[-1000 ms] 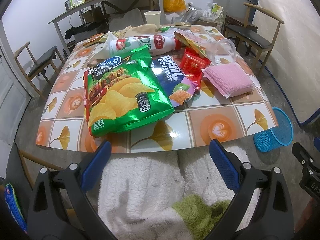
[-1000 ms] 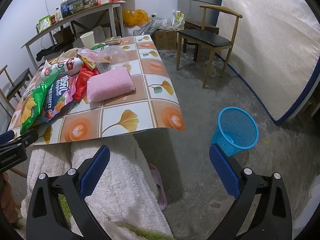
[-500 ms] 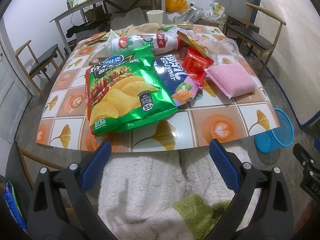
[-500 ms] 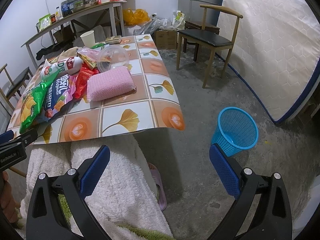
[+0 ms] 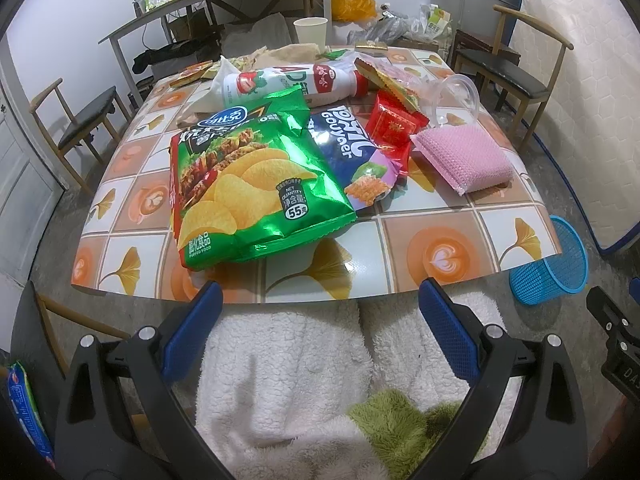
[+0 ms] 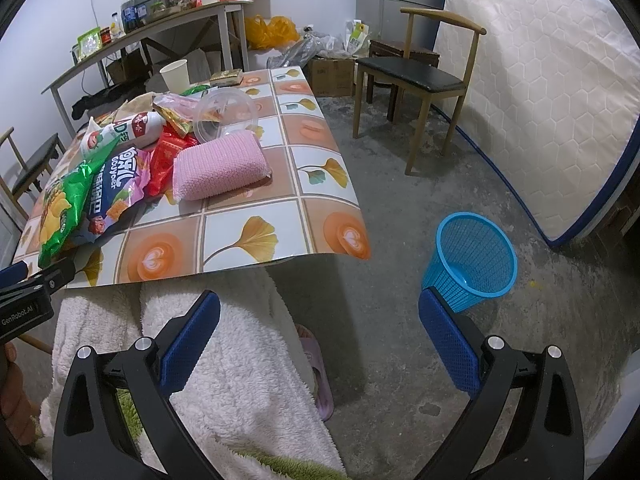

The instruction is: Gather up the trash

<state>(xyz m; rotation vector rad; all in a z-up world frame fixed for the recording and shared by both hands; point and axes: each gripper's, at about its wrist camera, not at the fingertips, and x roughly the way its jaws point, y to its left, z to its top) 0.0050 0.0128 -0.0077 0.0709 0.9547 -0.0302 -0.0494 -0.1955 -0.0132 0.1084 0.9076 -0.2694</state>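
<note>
Left wrist view, nearest first: the left tongs (image 5: 316, 312) are spread wide and empty, held over the person's white fleece lap (image 5: 288, 368), just short of the near edge of the desk (image 5: 440, 256). In the right wrist view the right tongs (image 6: 320, 328) are likewise spread and empty, pointing past the desk's corner toward the floor. Nothing is gripped, so the collecting looks not yet begun; this reads as the approach to a first pick.

Closest on the desk lies the green chip bag (image 5: 248, 184), flat, its lower seam near the desk edge. Overlapped beneath its right side is the blue snack bag (image 5: 352, 156), then a red wrapper (image 5: 394, 128) and a pink sponge (image 5: 464, 158) just beside it. Farther back a yogurt bottle (image 5: 288, 82) lies on its side, with a clear plastic lid (image 5: 460, 96) and a paper cup (image 5: 310, 29) beyond.

The blue basket (image 6: 472, 258) stands on the floor, off the desk's right corner and well apart from the trash. A sensible next move is for the left tongs to go forward and pinch the chip bag's near seam; the foil may slip or crumple. Open floor lies between the desk and the basket, and a wooden chair (image 6: 420, 76) stands farther off, so the carry path seems free.
</note>
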